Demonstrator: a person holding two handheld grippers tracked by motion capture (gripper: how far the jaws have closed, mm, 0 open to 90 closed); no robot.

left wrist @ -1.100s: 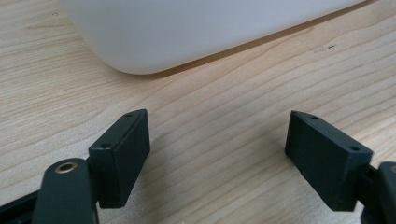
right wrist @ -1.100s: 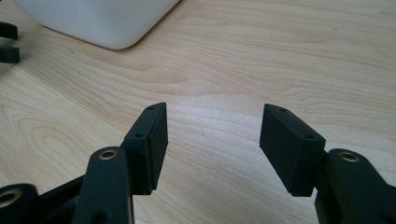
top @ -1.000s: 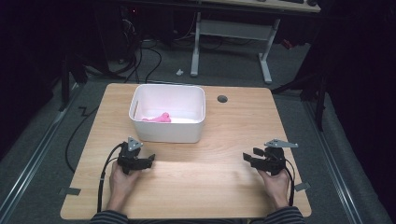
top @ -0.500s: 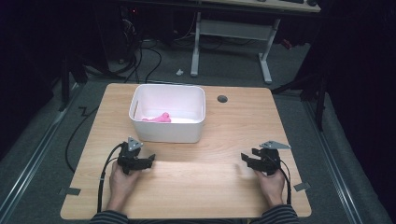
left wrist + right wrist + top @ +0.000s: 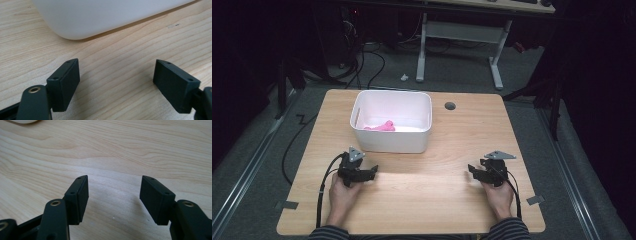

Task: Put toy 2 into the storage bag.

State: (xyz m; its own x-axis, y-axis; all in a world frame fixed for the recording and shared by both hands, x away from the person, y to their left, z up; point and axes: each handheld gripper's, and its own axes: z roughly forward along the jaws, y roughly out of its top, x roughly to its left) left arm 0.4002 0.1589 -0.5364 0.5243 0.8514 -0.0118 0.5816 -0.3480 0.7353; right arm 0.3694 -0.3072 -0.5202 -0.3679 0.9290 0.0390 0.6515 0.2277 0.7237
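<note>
White bin (image 5: 392, 125), the thing nearest the grippers, stood on the far-left part of the wooden table (image 5: 447, 195), a pale rectangular tub with rounded corners, upright and open at the top. Its near wall faced the person, and in the left gripper view that same wall and one rounded lower corner rose across the top of the frame, resting flat on the wood grain. Inside the bin lay a small pink object (image 5: 382, 126) against the white floor, too small to make out in detail. A dark round grommet hole (image 5: 450, 106) sat in the tabletop just beside the bin's far right corner. On the near half of the table, the left gripper (image 5: 371, 171) rested in the person's left hand just in front of the bin, near it but not touching; its jaws stood wide apart with only bare wood between them. The right gripper (image 5: 472, 170) sat well apart from the bin on the right side of the table, held low in the right hand, its jaws parted to a narrower gap than the left pair's and having just been opening a little, with nothing between them but tabletop.
</note>
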